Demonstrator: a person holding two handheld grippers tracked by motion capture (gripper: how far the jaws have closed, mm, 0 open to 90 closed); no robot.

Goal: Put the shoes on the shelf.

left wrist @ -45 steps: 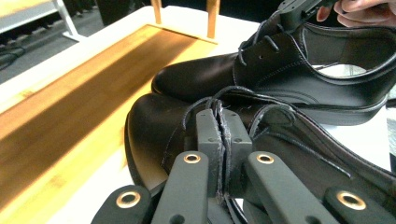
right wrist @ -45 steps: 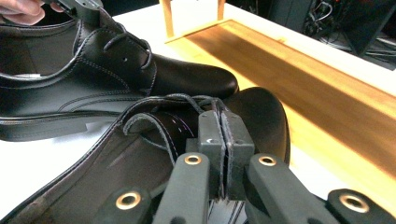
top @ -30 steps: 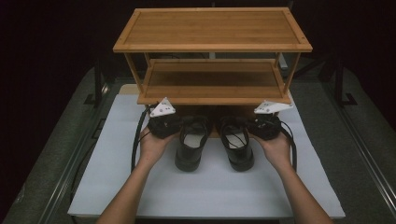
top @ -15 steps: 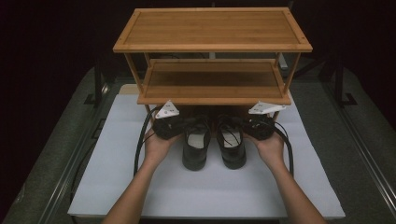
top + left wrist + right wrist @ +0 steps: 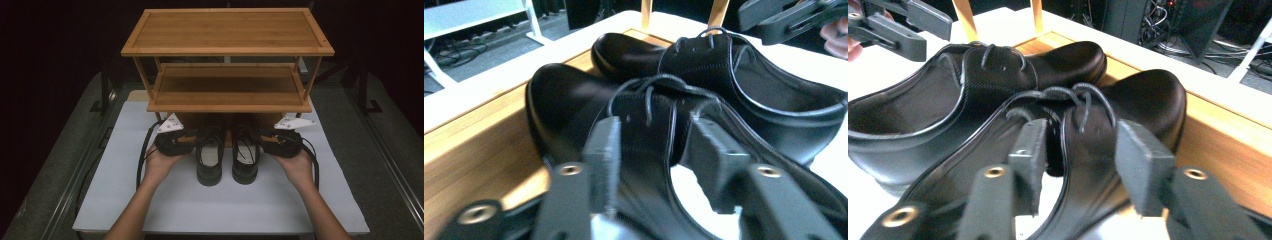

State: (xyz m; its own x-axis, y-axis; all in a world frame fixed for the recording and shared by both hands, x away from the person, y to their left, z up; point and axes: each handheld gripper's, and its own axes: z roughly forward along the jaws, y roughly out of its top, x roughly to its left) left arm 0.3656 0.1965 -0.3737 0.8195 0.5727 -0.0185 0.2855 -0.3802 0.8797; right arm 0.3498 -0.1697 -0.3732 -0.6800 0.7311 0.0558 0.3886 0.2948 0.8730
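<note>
A pair of black lace-up shoes stands side by side on the white mat point(image 5: 125, 200), toes pointing at the bamboo shoe rack point(image 5: 227, 30). My left gripper point(image 5: 192, 142) point(image 5: 656, 150) grips the left shoe point(image 5: 210, 162) point(image 5: 564, 100) at its laced upper, one jaw inside the opening and one outside. In the same way my right gripper point(image 5: 265, 141) point(image 5: 1080, 155) holds the right shoe point(image 5: 245, 160) point(image 5: 1153, 95). Both toes rest on the rack's low bottom board point(image 5: 469, 150) point(image 5: 1228, 145), under the lower shelf's front edge point(image 5: 227, 107).
The rack has a top shelf, a lower shelf point(image 5: 225, 85) and slim legs at the corners. The mat lies on a grey table with metal rails point(image 5: 75, 170) along both sides. The person's forearms come in from the near edge.
Both grippers have moved the two shoes away from the person toward the rack. The toes now sit under the lower shelf's edge.
</note>
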